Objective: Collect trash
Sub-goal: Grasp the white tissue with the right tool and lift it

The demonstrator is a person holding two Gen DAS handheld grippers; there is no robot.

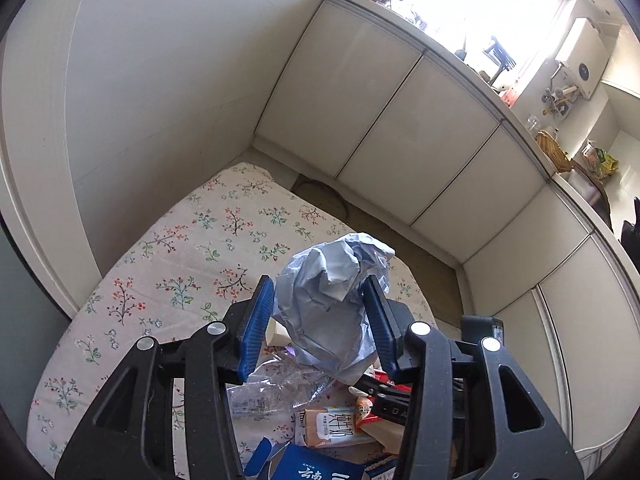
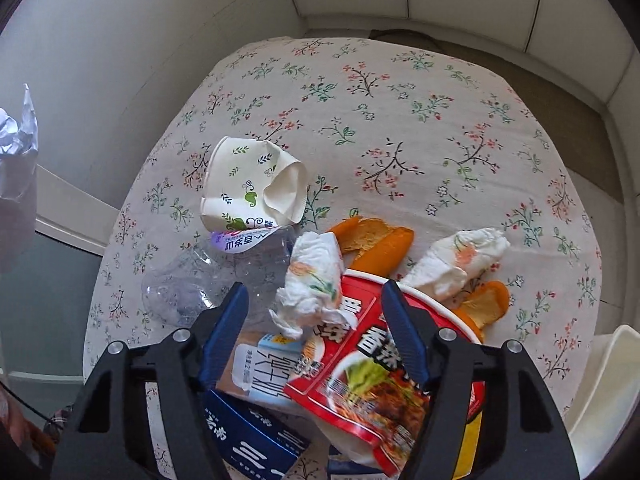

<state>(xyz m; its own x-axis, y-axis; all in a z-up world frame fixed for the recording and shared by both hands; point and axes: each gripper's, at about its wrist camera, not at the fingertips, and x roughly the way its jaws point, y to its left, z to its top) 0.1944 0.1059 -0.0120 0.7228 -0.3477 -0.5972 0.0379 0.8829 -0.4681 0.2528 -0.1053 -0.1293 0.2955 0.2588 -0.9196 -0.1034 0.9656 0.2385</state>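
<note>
My left gripper [image 1: 318,294] is shut on a crumpled pale-blue paper ball [image 1: 336,276] and holds it up above the table; the paper also shows at the left edge of the right wrist view [image 2: 16,152]. My right gripper [image 2: 314,294] is open, hovering over the trash pile. Between its fingers lie a crumpled floral tissue [image 2: 314,280] and a red instant-noodle bowl [image 2: 372,364]. Around them are a crushed paper cup [image 2: 252,184], a flattened clear plastic bottle [image 2: 208,276], orange peels [image 2: 376,240], a second tissue [image 2: 452,258], a milk carton [image 2: 260,368] and a blue box [image 2: 248,436].
The table wears a floral cloth [image 2: 400,100] and stands in a corner by a white wall [image 1: 160,80]. White cabinets [image 1: 400,140] under a cluttered counter run along the right. A white chair edge [image 2: 604,392] is at the lower right.
</note>
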